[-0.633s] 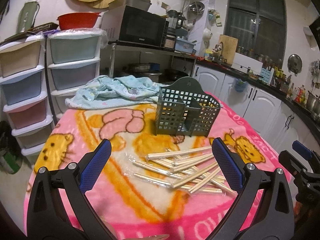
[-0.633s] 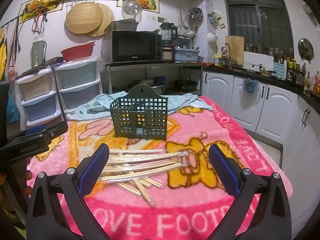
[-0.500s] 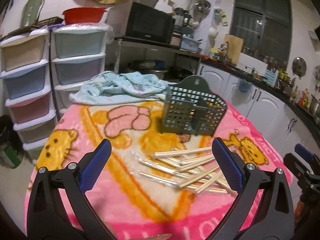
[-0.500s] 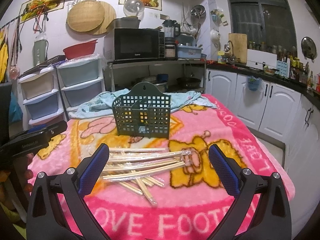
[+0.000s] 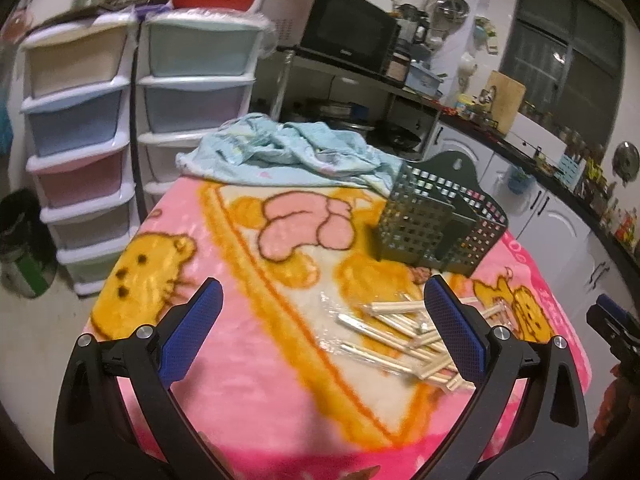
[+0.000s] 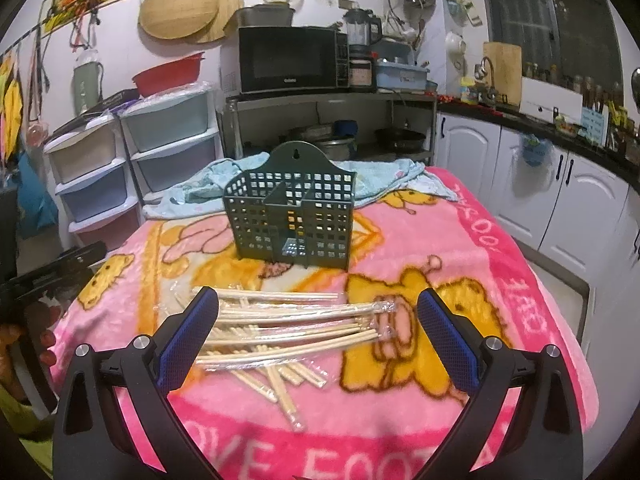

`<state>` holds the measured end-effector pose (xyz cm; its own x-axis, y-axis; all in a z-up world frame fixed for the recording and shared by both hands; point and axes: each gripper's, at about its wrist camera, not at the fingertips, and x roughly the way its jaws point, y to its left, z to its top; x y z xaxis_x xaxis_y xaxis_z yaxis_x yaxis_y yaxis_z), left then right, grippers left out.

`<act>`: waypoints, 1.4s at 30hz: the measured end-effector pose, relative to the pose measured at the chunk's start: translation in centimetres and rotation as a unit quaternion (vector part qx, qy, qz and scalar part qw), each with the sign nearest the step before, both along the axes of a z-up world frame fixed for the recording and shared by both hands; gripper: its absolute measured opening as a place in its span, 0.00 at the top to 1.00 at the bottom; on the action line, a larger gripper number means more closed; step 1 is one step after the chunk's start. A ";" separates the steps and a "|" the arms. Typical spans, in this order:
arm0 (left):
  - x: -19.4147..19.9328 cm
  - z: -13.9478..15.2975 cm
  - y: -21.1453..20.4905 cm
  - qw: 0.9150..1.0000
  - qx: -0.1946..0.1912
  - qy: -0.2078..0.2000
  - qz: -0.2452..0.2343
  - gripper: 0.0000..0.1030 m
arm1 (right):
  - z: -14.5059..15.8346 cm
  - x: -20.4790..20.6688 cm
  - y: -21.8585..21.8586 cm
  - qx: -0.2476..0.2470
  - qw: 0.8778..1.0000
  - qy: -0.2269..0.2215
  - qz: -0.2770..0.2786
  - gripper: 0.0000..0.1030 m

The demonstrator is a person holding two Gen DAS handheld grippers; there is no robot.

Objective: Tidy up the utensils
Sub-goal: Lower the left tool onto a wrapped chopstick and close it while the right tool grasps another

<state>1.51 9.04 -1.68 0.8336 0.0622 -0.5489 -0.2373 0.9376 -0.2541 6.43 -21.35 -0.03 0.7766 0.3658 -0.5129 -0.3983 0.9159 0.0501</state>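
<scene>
Blue-padded and spread wide apart, the jaws of the right gripper [image 6: 318,338] hover nearest, holding nothing, framing the loose pile of wrapped chopsticks [image 6: 280,330] on the pink blanket [image 6: 500,264]. Jaws of the left gripper [image 5: 324,330] also gape apart with nothing between them, the chopsticks lying toward their right side. Farther back, just beyond the pile, the dark green utensil basket [image 6: 291,220] stands upright. Behind it lies a crumpled light-blue cloth [image 6: 394,178].

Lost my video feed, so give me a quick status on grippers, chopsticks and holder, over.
Both hand-held grippers open, empty. Chopsticks loose on blanket, none in green holder. Nothing blocking.
</scene>
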 end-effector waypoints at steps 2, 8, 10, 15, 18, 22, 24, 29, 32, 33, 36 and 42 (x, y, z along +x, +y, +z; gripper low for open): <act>0.1 -0.2 0.7 1.000 -0.006 0.003 0.001 0.10 | -0.2 1.1 -0.3 0.002 1.000 0.013 -0.004 0.06; 1.1 -1.2 1.8 0.999 -0.032 0.016 -0.016 0.10 | -1.5 4.2 -2.0 0.007 0.999 0.046 -0.023 0.06; 1.7 -2.0 1.8 0.998 -0.042 0.029 -0.022 0.10 | -2.1 5.1 -2.4 0.000 0.998 0.053 -0.029 0.06; 2.9 -4.5 1.6 0.994 -0.073 0.070 -0.046 0.19 | -4.4 6.9 -3.4 -0.019 0.996 0.074 -0.040 0.09; 3.7 -6.0 1.1 0.990 -0.085 0.094 -0.063 0.30 | -5.9 7.6 -3.8 -0.023 0.995 0.094 -0.038 0.19; 4.5 -7.2 0.5 0.985 -0.100 0.107 -0.086 0.39 | -7.5 8.4 -4.5 -0.016 0.992 0.123 -0.036 0.29; 4.9 -7.7 0.4 0.984 -0.104 0.113 -0.092 0.43 | -8.3 9.0 -4.8 -0.014 0.990 0.137 -0.034 0.32; 5.5 -8.4 -0.1 0.982 -0.108 0.121 -0.100 0.55 | -9.8 10.0 -5.0 -0.008 0.985 0.168 -0.028 0.40; 5.8 -8.7 0.0 0.981 -0.104 0.129 -0.096 0.67 | -10.5 10.6 -5.1 0.000 0.983 0.182 -0.025 0.45; 5.9 -8.8 0.1 0.982 -0.100 0.132 -0.094 0.68 | -10.6 10.7 -5.1 0.001 0.983 0.184 -0.024 0.46; 6.0 -8.9 0.3 0.983 -0.091 0.135 -0.089 0.77 | -10.8 11.3 -4.9 0.004 0.982 0.187 -0.017 0.50; 5.9 -9.0 0.3 0.984 -0.073 0.137 -0.088 0.85 | -11.6 12.2 -4.0 0.001 0.981 0.195 0.005 0.67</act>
